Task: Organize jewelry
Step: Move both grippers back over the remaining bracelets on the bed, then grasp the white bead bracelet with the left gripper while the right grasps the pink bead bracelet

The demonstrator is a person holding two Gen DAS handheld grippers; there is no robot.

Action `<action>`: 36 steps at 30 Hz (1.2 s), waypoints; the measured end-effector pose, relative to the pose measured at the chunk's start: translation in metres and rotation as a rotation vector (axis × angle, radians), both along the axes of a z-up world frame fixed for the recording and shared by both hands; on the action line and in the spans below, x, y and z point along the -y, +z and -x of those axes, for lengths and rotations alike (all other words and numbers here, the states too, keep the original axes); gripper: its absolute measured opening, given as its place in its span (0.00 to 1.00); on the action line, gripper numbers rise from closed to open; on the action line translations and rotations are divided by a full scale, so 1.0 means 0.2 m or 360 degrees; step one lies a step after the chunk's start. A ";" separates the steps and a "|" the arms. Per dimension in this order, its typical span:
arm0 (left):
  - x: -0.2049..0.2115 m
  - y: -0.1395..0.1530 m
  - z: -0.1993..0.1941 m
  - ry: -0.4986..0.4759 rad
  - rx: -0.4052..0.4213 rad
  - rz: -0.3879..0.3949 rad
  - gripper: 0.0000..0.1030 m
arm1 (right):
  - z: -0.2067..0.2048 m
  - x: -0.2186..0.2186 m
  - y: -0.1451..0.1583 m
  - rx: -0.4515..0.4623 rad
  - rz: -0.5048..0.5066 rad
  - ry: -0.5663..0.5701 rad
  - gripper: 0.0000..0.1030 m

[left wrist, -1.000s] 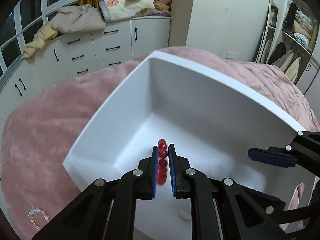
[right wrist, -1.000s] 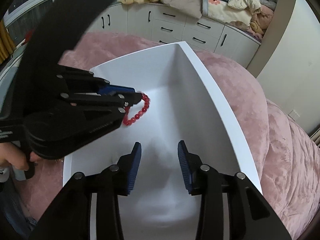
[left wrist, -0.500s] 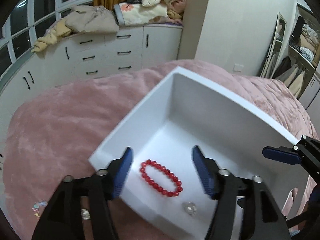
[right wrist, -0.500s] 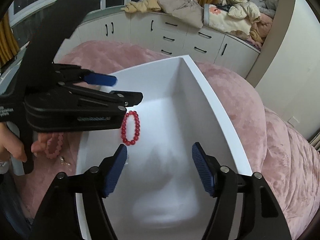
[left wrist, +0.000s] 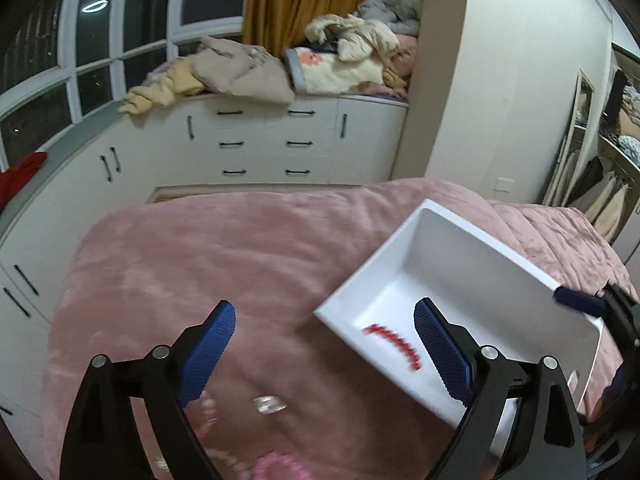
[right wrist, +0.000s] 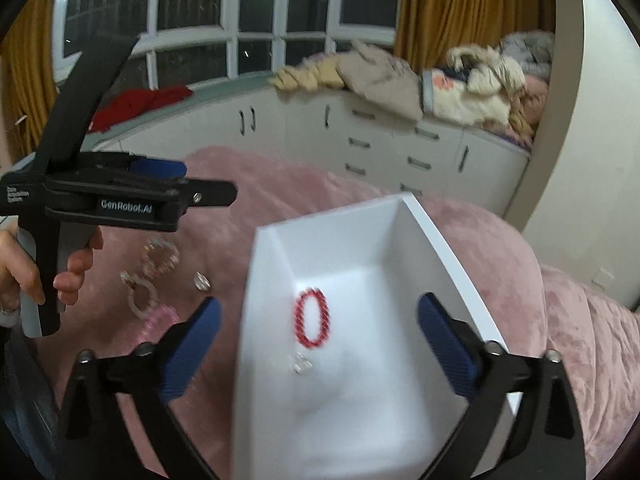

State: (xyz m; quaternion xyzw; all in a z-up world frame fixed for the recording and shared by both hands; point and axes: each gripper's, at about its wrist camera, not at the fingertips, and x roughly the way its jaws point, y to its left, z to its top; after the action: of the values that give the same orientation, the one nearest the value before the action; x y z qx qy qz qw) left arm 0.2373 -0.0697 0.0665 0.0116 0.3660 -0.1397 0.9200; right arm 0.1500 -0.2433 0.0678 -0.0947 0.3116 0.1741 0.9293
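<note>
though blurred, red bead bracelet (right wrist: 311,318)

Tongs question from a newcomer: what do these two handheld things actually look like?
Both tongs, left and right, are matte black angular frames with silver screws and blue ribbed pads. The right-wrist view shows the left one side-on: white "GenRobot.AI" lettering, a grey pistol-style handle, and the person's bare hand around it. No cables visible.

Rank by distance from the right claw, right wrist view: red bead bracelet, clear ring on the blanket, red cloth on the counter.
1. red bead bracelet: in the white box, between the right claw tips.
2. clear ring: on the pink blanket, left of the box.
3. red cloth: far left, on the counter.
</note>
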 end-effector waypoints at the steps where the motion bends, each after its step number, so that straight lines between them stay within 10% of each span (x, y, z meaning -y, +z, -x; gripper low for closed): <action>1: -0.05 0.01 0.02 0.0019 0.0010 -0.0013 0.90 | 0.02 -0.03 0.01 0.0032 0.0003 0.0022 0.95; 16: -0.56 -0.11 0.33 0.0192 0.0087 -0.0226 0.92 | 0.18 -0.44 0.01 0.0177 0.0050 0.0325 0.90; 30: -0.65 -0.47 0.42 0.0195 -0.0122 -0.0234 0.92 | 0.13 -0.78 -0.36 -0.0211 0.0147 0.0487 0.63; 36: -0.64 -0.58 0.40 0.0135 -0.0253 -0.0199 0.75 | 0.07 -0.78 -0.46 -0.0269 0.0147 0.0421 0.54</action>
State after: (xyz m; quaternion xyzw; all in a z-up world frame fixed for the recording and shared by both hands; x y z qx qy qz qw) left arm 0.1572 0.0590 -0.0486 0.0424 0.4459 -0.0780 0.8906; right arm 0.1355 -0.0880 -0.0243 -0.1624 0.3811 0.2878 0.8634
